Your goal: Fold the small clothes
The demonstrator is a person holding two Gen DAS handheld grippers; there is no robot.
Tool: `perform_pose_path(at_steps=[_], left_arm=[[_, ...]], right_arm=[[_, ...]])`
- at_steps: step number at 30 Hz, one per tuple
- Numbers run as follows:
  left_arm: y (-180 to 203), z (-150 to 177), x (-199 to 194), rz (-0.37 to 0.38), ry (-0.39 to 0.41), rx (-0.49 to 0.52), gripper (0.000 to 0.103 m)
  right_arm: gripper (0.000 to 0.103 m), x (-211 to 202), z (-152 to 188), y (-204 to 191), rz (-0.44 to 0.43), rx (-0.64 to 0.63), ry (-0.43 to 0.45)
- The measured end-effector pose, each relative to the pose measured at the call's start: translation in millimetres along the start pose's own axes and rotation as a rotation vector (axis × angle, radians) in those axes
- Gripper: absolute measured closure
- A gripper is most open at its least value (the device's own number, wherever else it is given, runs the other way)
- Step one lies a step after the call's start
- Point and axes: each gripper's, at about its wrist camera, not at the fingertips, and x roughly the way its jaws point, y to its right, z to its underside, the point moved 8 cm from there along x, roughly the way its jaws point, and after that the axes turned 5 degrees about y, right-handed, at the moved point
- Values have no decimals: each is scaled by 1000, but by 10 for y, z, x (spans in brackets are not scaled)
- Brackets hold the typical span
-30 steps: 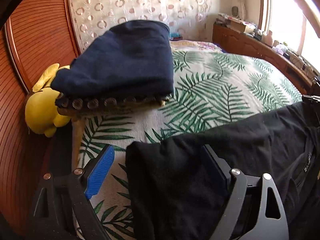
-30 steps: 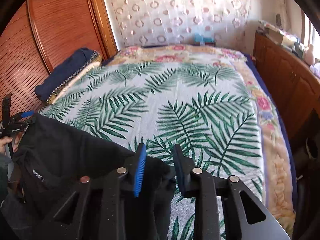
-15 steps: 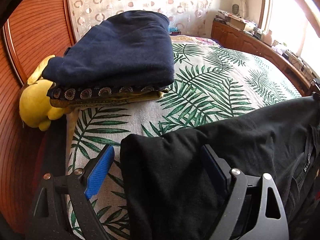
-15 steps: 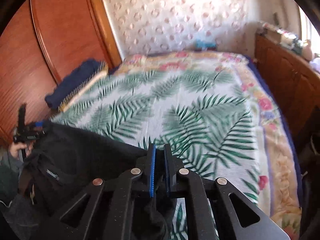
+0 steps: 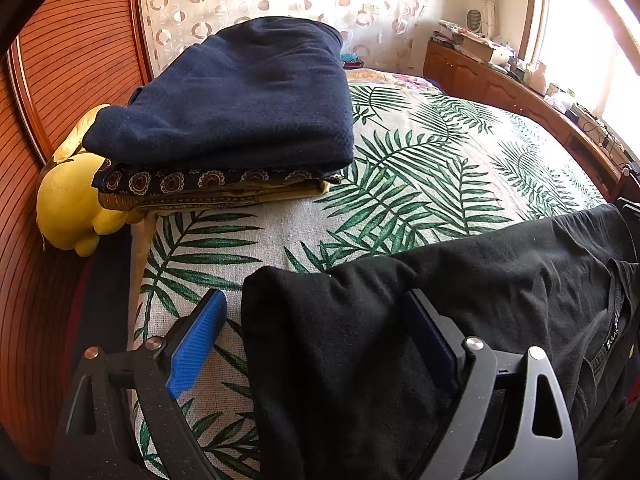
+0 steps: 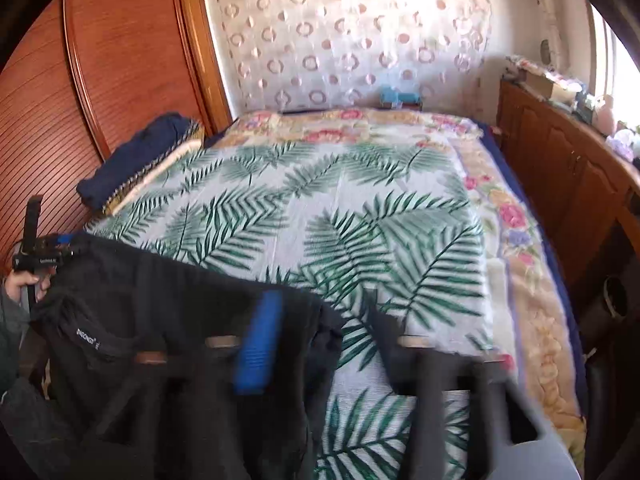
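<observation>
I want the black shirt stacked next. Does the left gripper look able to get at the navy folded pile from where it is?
Probably yes: bare leaf-print bedspread lies between the left gripper and the navy folded pile. But the black shirt sits between its wide-spread fingers, so it would drag along.

A garment point(image 5: 460, 304) lies on the bedspread point(image 5: 420, 184), folded clothes stack point(image 5: 240, 108) behind it.
</observation>
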Motion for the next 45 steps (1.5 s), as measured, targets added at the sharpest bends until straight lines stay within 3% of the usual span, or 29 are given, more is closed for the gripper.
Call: perform_pose_path(at_steps=[3, 10, 17, 19, 20, 22, 24, 26, 27, 29, 32, 37, 45], left_arm=[[-16, 8, 12, -9, -17, -4, 7], [-53, 5, 7, 28, -55, 16, 7], [-131, 0, -34, 38, -26, -2, 21], [-126, 1, -39, 40, -17, 1, 24], [-112, 12, -49, 38, -16, 9, 28], [-39, 27, -83, 56, -12, 33, 40], [-2, 30, -106, 73, -9, 37, 51], [36, 31, -129, 99, -8, 32, 75], [42, 24, -135, 107, -9, 24, 79], [38, -14, -238, 82, 25, -18, 85], [151, -134, -534, 80, 103, -4, 87], [450, -422, -1303, 162, 262, 28, 87], [761, -927, -2073, 239, 412, 125, 87]], right_arm=[[39, 132, 25, -33, -4, -24, -35], [38, 438, 86, 8, 9, -68, -105], [40, 442, 162, -115, 8, -136, -105], [52, 423, 184, -149, -6, -147, -105], [56, 398, 192, -154, -15, -143, -107], [78, 352, 231, -206, -43, -142, -119], [84, 322, 269, -262, -49, -158, -119], [86, 290, 293, -289, -46, -158, -107], [87, 273, 292, -296, -49, -151, -99], [88, 210, 276, -308, -59, -137, -72], [89, 5, 226, -349, -78, -113, -20], [90, -615, 117, -515, -121, -94, 91], [91, -1575, -188, -564, -57, -123, 234]])
